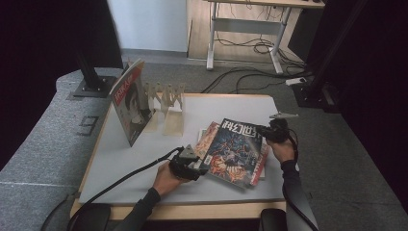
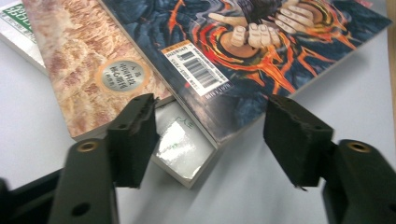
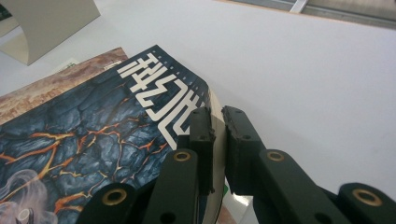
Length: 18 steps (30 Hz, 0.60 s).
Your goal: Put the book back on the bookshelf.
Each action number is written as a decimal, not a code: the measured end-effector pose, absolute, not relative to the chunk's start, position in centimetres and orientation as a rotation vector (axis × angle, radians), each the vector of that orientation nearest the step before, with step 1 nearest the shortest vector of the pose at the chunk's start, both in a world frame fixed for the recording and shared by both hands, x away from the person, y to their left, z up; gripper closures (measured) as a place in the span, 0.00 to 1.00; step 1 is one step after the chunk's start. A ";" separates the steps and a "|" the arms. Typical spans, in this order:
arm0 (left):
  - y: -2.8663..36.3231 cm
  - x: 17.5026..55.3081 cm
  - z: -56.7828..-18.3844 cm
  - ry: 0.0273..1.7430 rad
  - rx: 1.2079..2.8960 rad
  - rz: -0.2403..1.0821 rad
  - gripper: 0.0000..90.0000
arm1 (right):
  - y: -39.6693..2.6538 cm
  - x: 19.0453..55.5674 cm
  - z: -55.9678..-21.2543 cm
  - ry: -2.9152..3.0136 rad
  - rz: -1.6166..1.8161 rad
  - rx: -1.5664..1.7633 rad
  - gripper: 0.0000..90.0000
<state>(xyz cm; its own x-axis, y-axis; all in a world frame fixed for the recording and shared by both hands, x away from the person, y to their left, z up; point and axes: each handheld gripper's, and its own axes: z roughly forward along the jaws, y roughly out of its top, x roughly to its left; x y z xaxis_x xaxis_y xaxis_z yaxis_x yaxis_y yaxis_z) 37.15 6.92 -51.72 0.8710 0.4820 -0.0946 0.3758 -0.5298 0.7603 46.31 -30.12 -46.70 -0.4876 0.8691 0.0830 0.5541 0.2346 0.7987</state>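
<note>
Now, right gripper (image 3: 217, 121) fingers clamped on dark magazine (image 3: 93, 140) edge, left gripper (image 2: 210, 135) fingers released, astride its corner.

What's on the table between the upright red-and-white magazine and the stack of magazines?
In the high view, a pale wooden slotted rack stands between the upright magazine and the stack.

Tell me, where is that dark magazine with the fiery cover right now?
In the high view the dark magazine tops a small stack right of the table's middle, its far corner pinched by the right tongs, the left tongs open at its near corner.
</note>
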 end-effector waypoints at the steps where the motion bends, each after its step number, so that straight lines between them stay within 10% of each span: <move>1: 7.0 37.3 -51.7 0.624 2.186 0.146 0.34 | -30.0 46.2 -46.5 2.134 1.136 1.299 0.91; 18: 6.4 40.0 -49.8 0.661 2.146 0.045 0.19 | -28.8 43.5 -43.0 2.083 1.207 1.170 0.91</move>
<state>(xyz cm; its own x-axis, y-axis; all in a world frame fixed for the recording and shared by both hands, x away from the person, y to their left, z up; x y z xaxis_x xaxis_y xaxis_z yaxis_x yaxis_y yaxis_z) 39.98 6.43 -49.76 0.8585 0.4728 -0.1989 0.4417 -0.4843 0.7552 43.53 -28.84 -42.96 -0.5319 0.8464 0.0245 0.4422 0.2529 0.8605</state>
